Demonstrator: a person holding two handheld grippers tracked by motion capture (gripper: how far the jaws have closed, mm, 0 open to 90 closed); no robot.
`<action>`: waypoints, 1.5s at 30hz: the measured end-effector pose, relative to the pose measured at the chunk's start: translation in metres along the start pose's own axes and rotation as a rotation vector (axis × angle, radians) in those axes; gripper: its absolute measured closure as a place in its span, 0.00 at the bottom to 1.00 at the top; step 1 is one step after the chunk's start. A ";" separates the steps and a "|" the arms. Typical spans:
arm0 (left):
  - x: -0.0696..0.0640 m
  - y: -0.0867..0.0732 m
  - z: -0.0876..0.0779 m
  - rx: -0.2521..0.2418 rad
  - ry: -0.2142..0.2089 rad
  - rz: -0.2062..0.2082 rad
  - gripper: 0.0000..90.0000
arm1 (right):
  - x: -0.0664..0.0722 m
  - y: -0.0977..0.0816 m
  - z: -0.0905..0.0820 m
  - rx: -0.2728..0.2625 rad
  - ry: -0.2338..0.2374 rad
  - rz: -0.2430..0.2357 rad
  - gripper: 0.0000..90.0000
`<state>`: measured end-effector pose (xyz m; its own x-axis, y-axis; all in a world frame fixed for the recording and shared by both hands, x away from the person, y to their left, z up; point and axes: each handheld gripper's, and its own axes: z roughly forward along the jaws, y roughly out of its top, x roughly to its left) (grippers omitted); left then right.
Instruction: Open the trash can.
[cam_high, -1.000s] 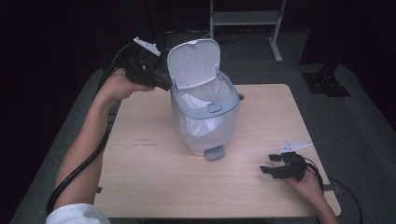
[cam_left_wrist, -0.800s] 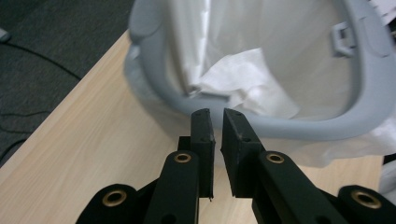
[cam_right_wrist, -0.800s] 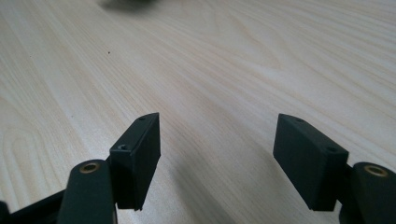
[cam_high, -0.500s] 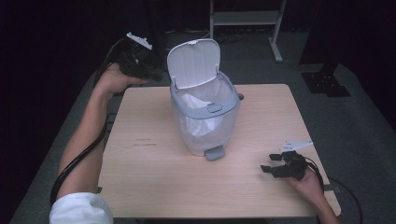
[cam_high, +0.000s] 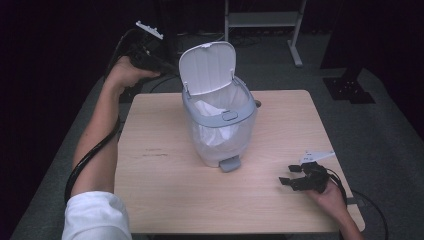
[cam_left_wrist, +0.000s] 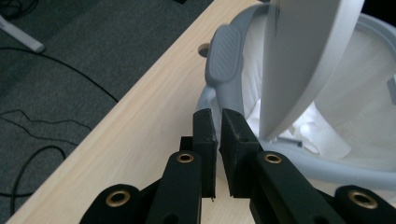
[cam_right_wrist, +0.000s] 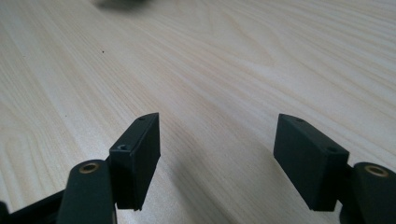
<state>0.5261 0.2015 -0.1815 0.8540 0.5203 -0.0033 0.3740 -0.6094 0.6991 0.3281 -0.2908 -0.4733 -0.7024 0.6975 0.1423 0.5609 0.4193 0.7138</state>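
Table (cam_high: 165, 175): L claw (cam_left_wrist: 218, 140) view shows bin (cam_high: 220, 125) rear handle (cam_left_wrist: 225, 58).

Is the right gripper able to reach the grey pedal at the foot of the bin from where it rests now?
Probably yes. The right gripper rests on the table with its jaws open, and only bare wood lies between it and the pedal of the bin. The pedal faces the person's side.

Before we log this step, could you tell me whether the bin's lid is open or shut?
Open. The lid stands upright behind the rim of the bin, and the white liner inside is exposed.
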 end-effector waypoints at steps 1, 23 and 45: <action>0.000 0.003 0.000 -0.001 0.004 0.006 0.93 | 0.000 0.000 0.000 0.000 0.000 0.001 0.34; -0.017 0.028 0.008 0.011 -0.056 0.065 0.93 | 0.003 0.001 -0.002 0.002 -0.006 -0.011 0.34; -0.060 0.037 0.025 0.054 -0.140 0.178 0.91 | 0.006 0.000 -0.001 0.012 -0.008 -0.013 0.34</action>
<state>0.4975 0.1323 -0.1732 0.9486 0.3161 0.0146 0.2287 -0.7169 0.6586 0.3235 -0.2877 -0.4719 -0.7062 0.6965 0.1270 0.5568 0.4357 0.7072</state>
